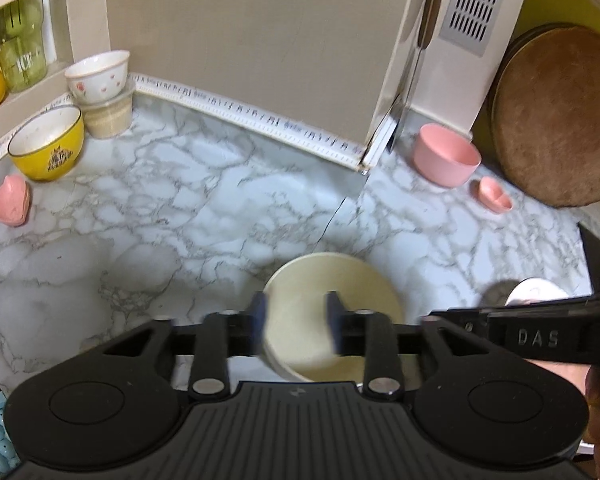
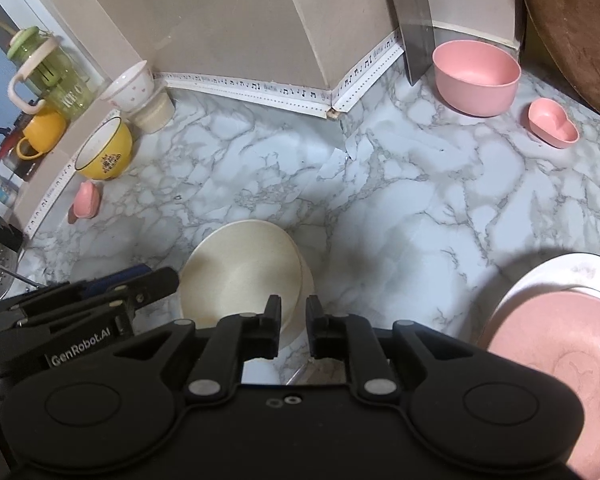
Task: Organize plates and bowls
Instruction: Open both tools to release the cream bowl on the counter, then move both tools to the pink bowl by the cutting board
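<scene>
A cream bowl [image 1: 300, 332] [image 2: 236, 272] stands upright on the marble counter [image 1: 180, 208], just under both grippers. My left gripper [image 1: 297, 322] is open: one finger sits at the bowl's left rim and the other over its inside, neither pressing on it. In the right wrist view the left gripper [image 2: 160, 288] reaches the bowl's left side. My right gripper [image 2: 294, 328] hovers over the bowl's right wall with a narrow gap between its jaws, and nothing is clamped in it. A pink plate [image 2: 560, 368] lies on a white plate [image 2: 572, 266] at the right.
A pink bowl [image 2: 476, 76] and a pink heart dish [image 2: 552, 122] stand at the back right by a round wooden board [image 1: 556, 120]. At the back left are a yellow bowl [image 1: 46, 144], a floral bowl [image 1: 98, 76] on a beige cup, and a small pink dish [image 1: 12, 200].
</scene>
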